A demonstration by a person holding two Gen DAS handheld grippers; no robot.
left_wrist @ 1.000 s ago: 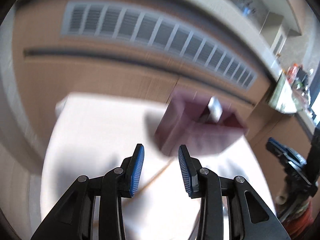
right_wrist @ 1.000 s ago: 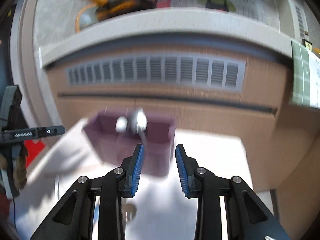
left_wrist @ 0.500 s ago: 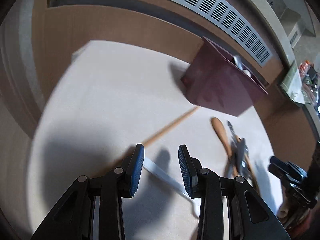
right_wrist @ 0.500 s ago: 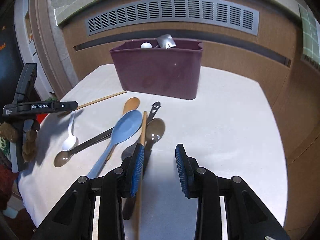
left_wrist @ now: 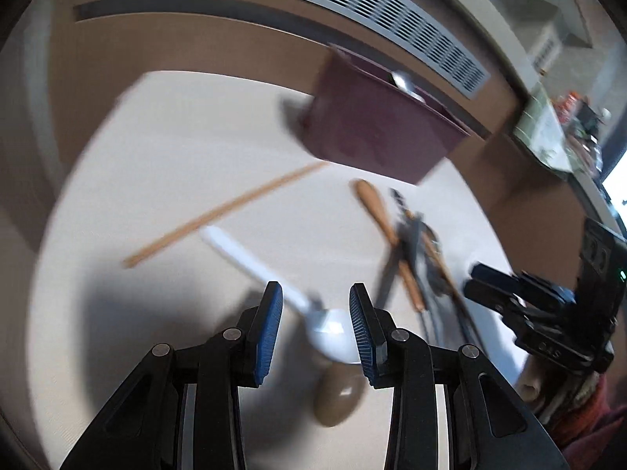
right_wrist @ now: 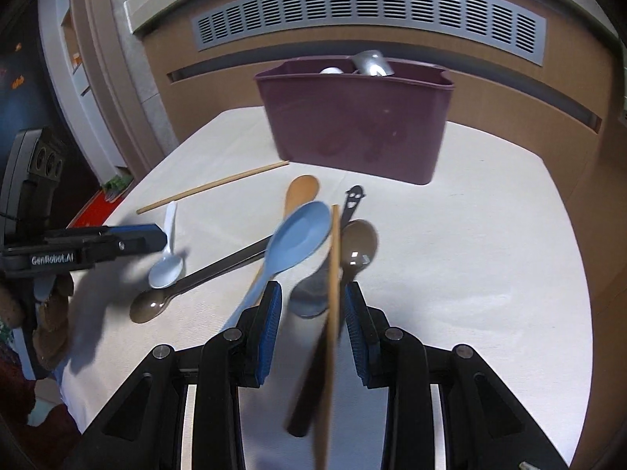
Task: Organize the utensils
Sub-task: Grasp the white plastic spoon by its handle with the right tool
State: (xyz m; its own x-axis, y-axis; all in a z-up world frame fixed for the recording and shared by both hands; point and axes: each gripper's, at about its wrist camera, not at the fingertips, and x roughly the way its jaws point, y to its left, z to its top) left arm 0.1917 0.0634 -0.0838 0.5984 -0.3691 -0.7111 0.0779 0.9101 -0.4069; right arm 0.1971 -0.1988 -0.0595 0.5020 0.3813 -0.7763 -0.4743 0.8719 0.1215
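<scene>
A maroon utensil holder (left_wrist: pixel 376 133) (right_wrist: pixel 356 125) stands at the far side of the white table, with a metal utensil and a white one sticking out. My left gripper (left_wrist: pixel 315 313) is open and low over the bowl of a white plastic spoon (left_wrist: pixel 333 333) (right_wrist: pixel 166 262). My right gripper (right_wrist: pixel 311 305) is also open. A wooden chopstick (right_wrist: pixel 333 274) runs between its fingers, nearer the right one, beside a blue spoon (right_wrist: pixel 301 235) and a brown spoon (right_wrist: pixel 358 243). A second chopstick (left_wrist: pixel 227 211) (right_wrist: pixel 211 186) lies apart at the left.
A wooden spoon (right_wrist: pixel 301 190) and a long dark brown spoon (right_wrist: pixel 149 307) lie crossed in the pile. A wood-panelled counter with a grey vent (right_wrist: pixel 368 11) rises behind the table (right_wrist: pixel 490 235). A person's hand holds the left gripper's body (right_wrist: pixel 51 250) at the left edge.
Both grippers have sunk and tipped down toward the table. The loose utensils have come into view, with the white spoon now under the left fingers and the chopstick between the right ones.
</scene>
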